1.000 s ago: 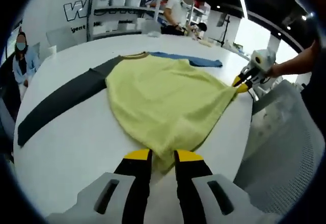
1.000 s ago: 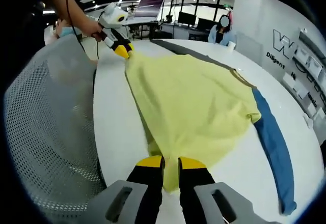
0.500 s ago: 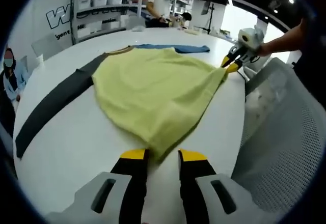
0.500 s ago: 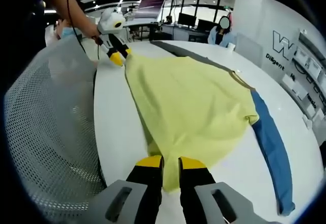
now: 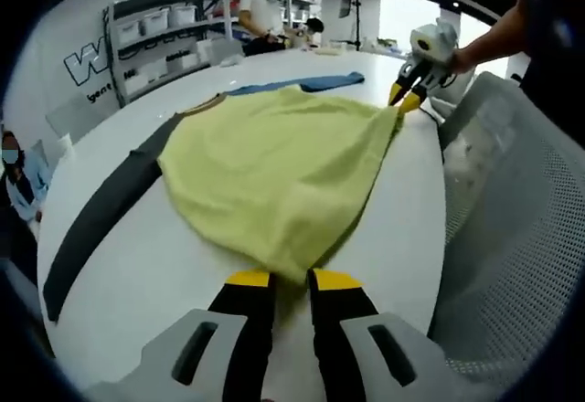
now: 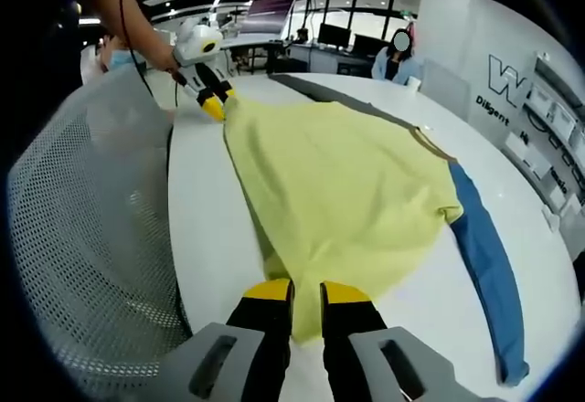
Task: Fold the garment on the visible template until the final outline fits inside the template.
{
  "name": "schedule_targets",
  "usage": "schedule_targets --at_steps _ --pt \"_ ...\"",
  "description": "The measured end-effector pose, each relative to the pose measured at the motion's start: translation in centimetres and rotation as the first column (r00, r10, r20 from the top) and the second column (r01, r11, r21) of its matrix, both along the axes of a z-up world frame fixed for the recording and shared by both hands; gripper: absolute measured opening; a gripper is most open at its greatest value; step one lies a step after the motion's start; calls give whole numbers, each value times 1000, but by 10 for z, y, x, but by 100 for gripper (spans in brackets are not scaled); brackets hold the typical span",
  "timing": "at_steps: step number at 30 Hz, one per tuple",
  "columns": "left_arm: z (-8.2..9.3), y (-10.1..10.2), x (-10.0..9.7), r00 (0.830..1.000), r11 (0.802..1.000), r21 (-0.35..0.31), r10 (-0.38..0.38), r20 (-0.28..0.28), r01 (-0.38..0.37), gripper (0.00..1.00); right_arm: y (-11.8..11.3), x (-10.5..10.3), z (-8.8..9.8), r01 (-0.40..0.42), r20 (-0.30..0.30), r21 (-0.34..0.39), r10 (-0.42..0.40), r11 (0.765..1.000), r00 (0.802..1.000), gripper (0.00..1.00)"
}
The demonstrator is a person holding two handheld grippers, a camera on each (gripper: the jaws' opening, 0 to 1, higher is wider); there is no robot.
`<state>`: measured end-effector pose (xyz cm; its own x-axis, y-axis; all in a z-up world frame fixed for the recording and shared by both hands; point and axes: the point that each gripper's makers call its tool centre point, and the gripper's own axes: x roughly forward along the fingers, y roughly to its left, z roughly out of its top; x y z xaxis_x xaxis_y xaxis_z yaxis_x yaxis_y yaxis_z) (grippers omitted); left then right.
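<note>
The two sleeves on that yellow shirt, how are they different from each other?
The dark grey sleeve is a charcoal colour, while the blue sleeve is bright blue. They lie on opposite sides of the yellow body, each stretched outward. In the left gripper view the grey sleeve is near, the blue one far across. Both are long, lie flat on the white table and join at the shoulders.

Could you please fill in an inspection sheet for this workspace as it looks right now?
Surface: white table, round-edged; no template outline can be made out.
Job's things: yellow garment lies spread, with a dark sleeve and a blue sleeve stretched out flat.
Clutter: nothing seen near the garment.
Grippers: left gripper and right gripper each pinch a hem corner.
Cables: a thin dark cable runs along the person's arm.
Surroundings: mesh chair back, shelving, people seated and standing beyond the table.
</note>
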<state>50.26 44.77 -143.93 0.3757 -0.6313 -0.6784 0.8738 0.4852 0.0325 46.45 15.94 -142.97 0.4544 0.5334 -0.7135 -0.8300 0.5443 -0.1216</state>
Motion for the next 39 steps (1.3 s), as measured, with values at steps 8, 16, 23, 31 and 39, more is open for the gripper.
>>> schedule_targets --at_steps 8,16,23,31,39 --pt "0 -4 0 999 999 20 -39 29 39 11 2 -5 4 -10 7 24 10 1000 1000 13" --pt "5 -7 -2 1000 999 -22 -23 -5 23 3 -1 -6 7 5 12 44 -5 999 1000 25" --pt "11 -6 -11 975 987 -107 93 -201 -117 2 -1 -11 3 4 8 41 -4 999 1000 25" --pt "25 -5 -8 960 973 -160 123 -251 -166 2 -1 -15 2 -4 10 36 4 999 1000 27" --pt "40 -4 1 939 948 -220 159 -305 -232 2 -1 -15 1 -1 11 36 1 999 1000 28"
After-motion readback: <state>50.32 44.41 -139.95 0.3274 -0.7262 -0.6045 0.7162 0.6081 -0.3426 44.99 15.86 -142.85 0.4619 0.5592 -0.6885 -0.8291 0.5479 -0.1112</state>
